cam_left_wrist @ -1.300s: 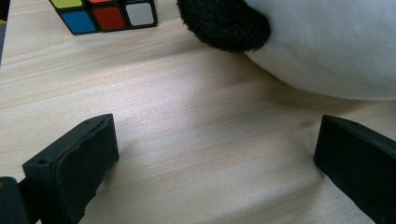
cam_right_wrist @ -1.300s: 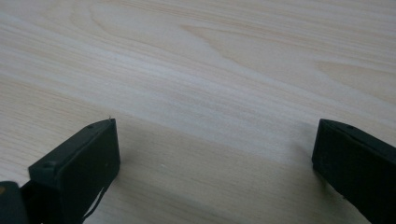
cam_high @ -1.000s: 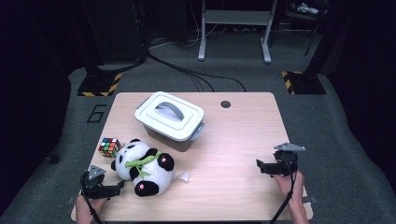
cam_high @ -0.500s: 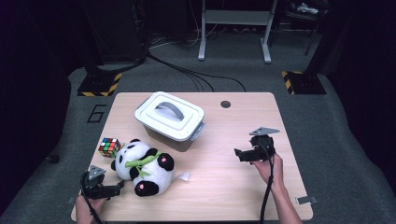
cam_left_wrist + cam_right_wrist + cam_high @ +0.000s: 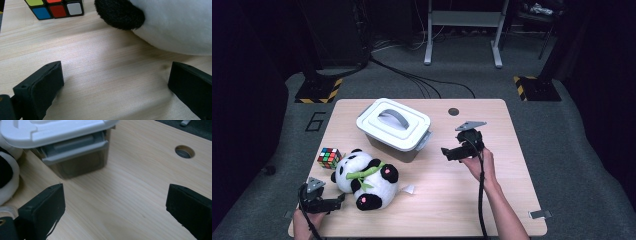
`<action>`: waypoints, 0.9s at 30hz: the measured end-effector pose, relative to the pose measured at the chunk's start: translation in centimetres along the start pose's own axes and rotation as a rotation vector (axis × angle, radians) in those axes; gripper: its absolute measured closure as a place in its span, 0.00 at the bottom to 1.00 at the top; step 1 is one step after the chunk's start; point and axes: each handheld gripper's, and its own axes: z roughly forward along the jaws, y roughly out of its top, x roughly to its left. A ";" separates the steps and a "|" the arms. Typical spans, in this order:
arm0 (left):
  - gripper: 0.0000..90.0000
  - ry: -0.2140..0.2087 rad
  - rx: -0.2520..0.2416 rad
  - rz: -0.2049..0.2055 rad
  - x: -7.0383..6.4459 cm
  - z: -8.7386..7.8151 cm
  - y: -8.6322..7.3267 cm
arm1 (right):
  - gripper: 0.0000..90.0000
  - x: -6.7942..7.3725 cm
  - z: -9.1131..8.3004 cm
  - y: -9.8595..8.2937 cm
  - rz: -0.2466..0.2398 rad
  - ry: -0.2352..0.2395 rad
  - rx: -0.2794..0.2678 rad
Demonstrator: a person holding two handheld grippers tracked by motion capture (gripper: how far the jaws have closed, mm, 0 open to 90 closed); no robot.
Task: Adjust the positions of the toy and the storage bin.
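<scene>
The worktop point(image 5: 512, 200) is pale wood with a fine straight grain. The box point(image 5: 389, 145) has dark translucent grey walls, a white lid point(image 5: 412, 125) and a grey handle point(image 5: 393, 118). The toy panda point(image 5: 364, 177) is white with black ears and limbs, pink paw pads and a green scarf. The puzzle cube point(image 5: 329, 157) shows green, red, blue, white and orange squares on black. Both claws are black.
</scene>
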 end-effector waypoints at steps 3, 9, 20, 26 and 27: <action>0.00 0.000 0.000 -0.001 0.0 0.0 0.0 | 0.01 1.2 1.0 1.7 -0.032 0.024 -0.015; 0.00 -0.001 0.000 -0.001 0.0 0.0 0.0 | 0.01 2.6 2.3 4.4 -0.055 0.052 -0.036; 0.00 -0.001 -0.001 0.000 -0.1 -0.1 -0.1 | 0.08 4.8 5.9 8.7 -0.121 0.082 -0.045; 0.00 -0.002 -0.001 0.000 -0.1 -0.1 -0.1 | 0.27 5.8 7.5 10.0 -0.141 0.103 -0.055; 0.00 -0.002 -0.001 0.000 -0.1 -0.1 -0.1 | 0.33 5.9 7.8 10.2 -0.149 0.104 -0.063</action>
